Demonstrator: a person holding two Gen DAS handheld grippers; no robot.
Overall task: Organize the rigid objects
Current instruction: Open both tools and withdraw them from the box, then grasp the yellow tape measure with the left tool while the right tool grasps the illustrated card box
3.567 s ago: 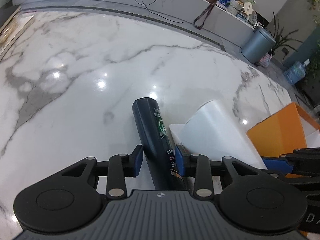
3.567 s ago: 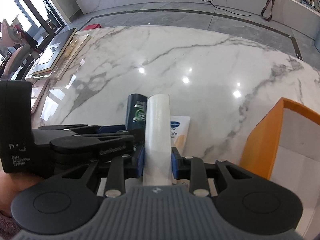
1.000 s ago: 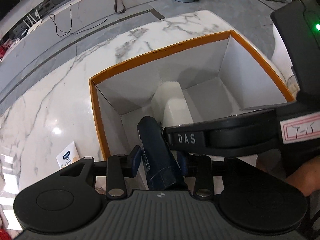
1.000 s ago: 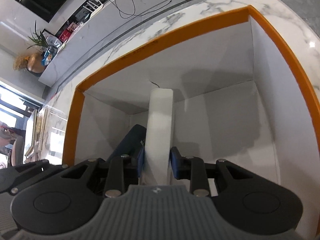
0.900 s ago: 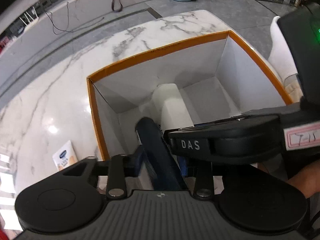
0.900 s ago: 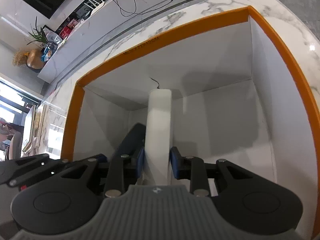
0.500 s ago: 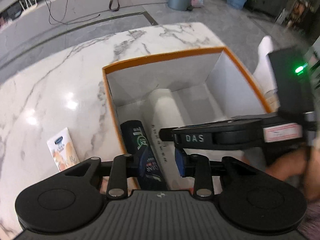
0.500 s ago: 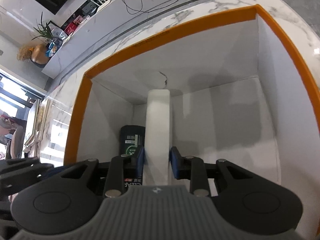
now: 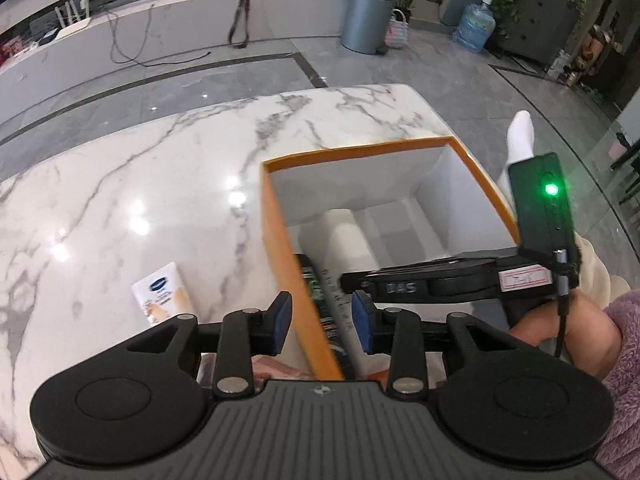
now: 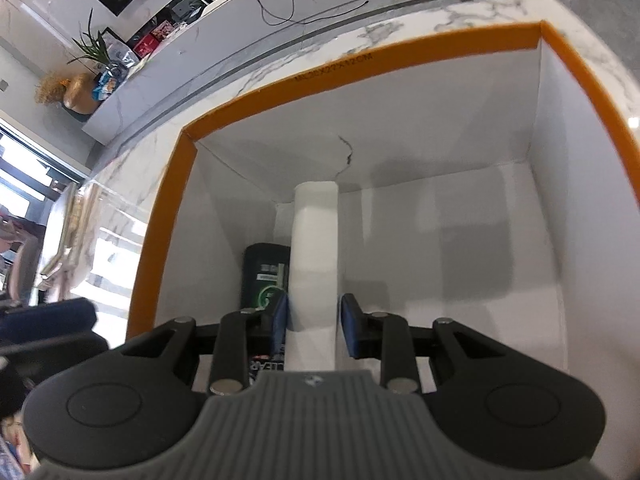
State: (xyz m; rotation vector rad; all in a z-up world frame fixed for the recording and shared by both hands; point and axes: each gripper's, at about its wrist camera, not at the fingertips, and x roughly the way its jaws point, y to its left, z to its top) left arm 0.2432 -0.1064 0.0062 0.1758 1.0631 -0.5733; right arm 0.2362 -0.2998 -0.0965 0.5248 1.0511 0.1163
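Already, the left gripper (image 9: 322, 316) is hanging empty, jaws apart, above the box (image 9: 280, 248) wall, its dark bottle (image 10: 266, 276) lying inside. At three o'clock, the right gripper (image 10: 314, 322) is tilting down, its jaws just opening, loosening around the white bottle (image 10: 314, 240) lying alongside.

Marble table (image 9: 120, 184), orange box (image 9: 276, 240), tube (image 9: 164, 296)

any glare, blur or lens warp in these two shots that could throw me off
Left wrist view: ceiling-light glare spots on the marble tabletop, motion smear on the orange box wall and dark bottle, and fisheye bending of the floor lines. Right wrist view: blown-out window at the left edge, soft grey shadows on the box floor beside the white bottle, box rim bowed by the lens.
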